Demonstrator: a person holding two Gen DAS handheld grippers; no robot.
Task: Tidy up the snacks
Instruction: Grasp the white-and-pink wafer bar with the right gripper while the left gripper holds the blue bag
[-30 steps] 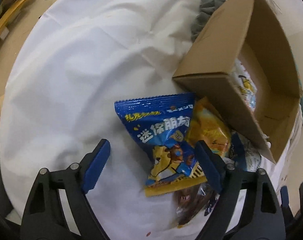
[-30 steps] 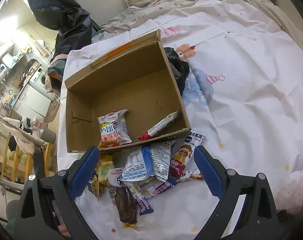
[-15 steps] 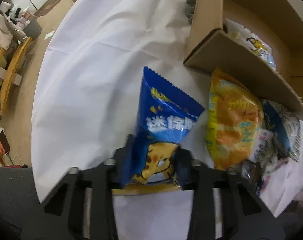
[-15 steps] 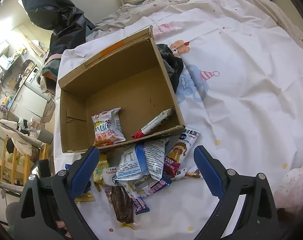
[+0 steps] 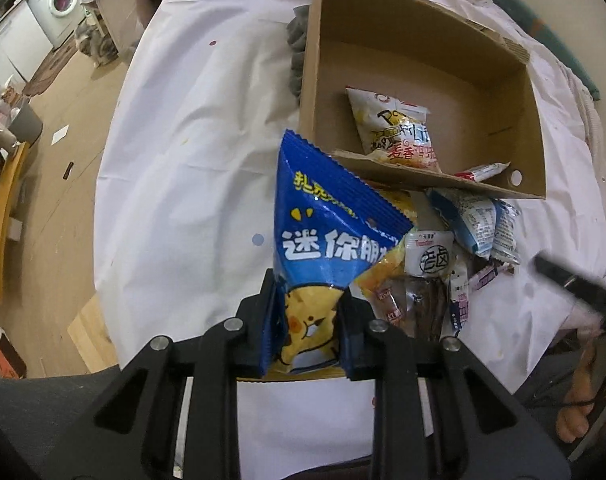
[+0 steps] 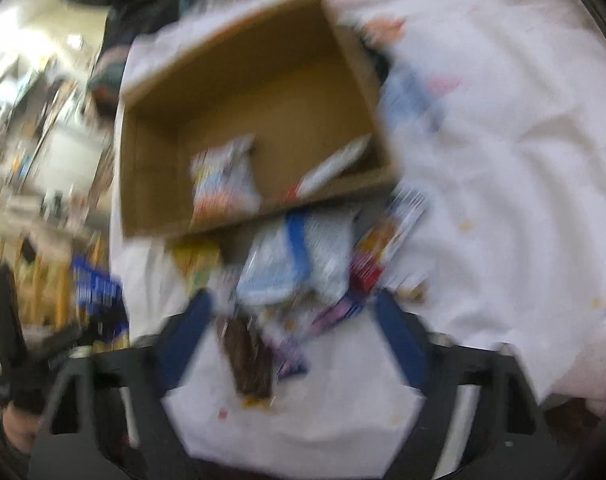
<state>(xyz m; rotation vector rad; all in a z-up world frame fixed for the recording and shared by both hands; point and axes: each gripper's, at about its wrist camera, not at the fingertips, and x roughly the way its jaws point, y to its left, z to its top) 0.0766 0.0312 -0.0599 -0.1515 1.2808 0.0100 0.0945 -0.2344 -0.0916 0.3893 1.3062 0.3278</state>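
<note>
Your left gripper (image 5: 306, 328) is clamped on the blue snack bag (image 5: 327, 236); your right gripper (image 6: 291, 344) hangs apart over the pile. Lift the bag clear of the cardboard box (image 5: 415, 56) wall at upper right, then release above its bare floor.

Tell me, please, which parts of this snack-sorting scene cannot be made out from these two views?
- Right wrist view: motion blur smears everything; labels on the loose packets are unreadable.
- Left wrist view: the lower end of the blue foil snack bag is hidden between the left claw fingers.
- Left wrist view: the brown cardboard box's near wall covers the bottoms of the white packet and the red-tipped stick.
</note>
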